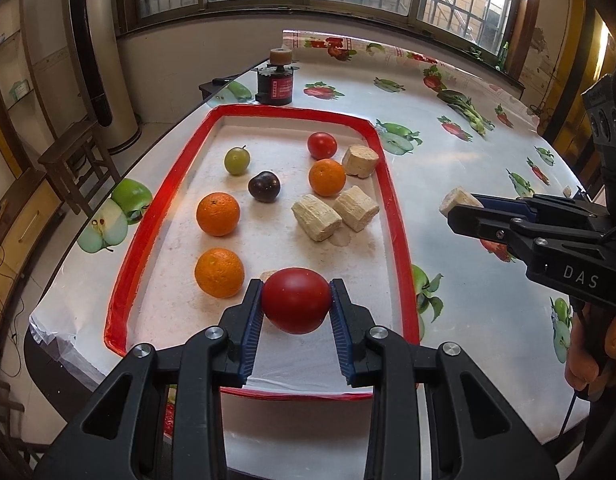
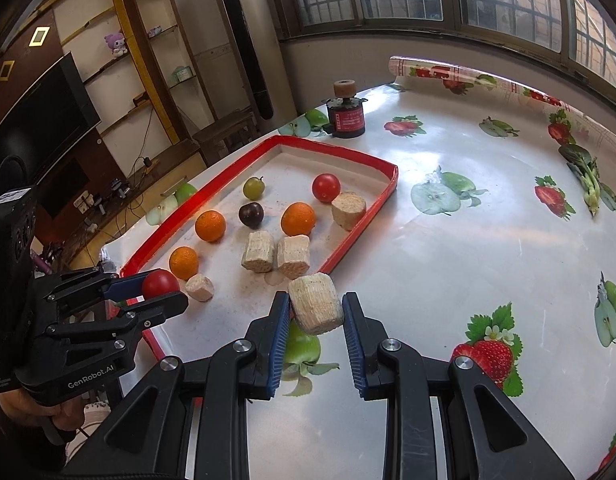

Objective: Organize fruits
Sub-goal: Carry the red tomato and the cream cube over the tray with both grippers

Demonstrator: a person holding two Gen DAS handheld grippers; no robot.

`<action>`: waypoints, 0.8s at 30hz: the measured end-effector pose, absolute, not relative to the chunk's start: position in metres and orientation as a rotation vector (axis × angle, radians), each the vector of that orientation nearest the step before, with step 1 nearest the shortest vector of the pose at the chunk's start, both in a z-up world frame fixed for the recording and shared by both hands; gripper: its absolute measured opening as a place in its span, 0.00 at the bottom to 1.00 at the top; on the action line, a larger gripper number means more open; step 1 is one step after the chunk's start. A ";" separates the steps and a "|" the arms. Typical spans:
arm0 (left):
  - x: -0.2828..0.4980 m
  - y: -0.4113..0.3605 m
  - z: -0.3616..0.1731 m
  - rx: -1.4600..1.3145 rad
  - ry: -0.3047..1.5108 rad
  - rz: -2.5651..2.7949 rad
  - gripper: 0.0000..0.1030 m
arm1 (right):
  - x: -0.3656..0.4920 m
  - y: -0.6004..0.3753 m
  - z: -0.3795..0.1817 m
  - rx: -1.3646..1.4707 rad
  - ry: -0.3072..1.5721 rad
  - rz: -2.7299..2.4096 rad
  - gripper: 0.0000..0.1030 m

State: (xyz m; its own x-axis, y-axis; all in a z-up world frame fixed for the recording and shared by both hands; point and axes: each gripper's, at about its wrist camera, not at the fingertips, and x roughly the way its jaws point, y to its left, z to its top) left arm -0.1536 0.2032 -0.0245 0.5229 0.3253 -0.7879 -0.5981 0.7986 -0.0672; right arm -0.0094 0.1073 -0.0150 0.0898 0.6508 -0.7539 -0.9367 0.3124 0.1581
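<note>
- The left tongs [image 1: 296, 300] are clamped on a red tomato [image 1: 296, 300], which is held over the near end of the red-rimmed tray [image 1: 391, 200], between the blue pads.
- The right tongs [image 2: 315, 308] are clamped on a pale corn-cob chunk [image 2: 315, 307], held above the surface [image 2: 447, 264] just outside the tray's near right corner.
- In the left wrist view the right tongs are seen from the side at the right edge, the pale chunk showing at their tip, well apart from the tray.
- Inside the tray three oranges are seen: one [image 1: 219, 273] just beside the held tomato, one [image 1: 218, 214] behind it, and one [image 1: 327, 177] toward the right rim.
- A dark plum [image 1: 264, 186] lies near the tray's middle, with a green grape-like fruit [image 1: 237, 161] behind it.
- A second red tomato [image 1: 321, 145] rests near the far right of the tray, with a cob chunk [image 1: 359, 161] just beside it against the rim.
- Two more cob chunks [image 1: 335, 212] lie side by side, touching, in the middle right of the tray.
- A further small chunk [image 2: 200, 287] is seen in the right wrist view next to the nearest orange.
- A dark jar [image 1: 275, 84] with a cork-like top stands on the surface beyond the tray's far end.
- The surface is covered with a glossy fruit-printed cloth.
</note>
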 end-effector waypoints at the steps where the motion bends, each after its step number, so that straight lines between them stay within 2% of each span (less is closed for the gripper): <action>1: -0.155 0.205 -0.025 -0.356 0.856 0.569 0.29 | -0.011 0.109 -0.015 -0.418 0.848 1.235 0.26; 24: -0.205 0.251 -0.033 -0.461 0.831 0.651 0.29 | -0.044 0.149 -0.032 -0.478 0.870 1.315 0.26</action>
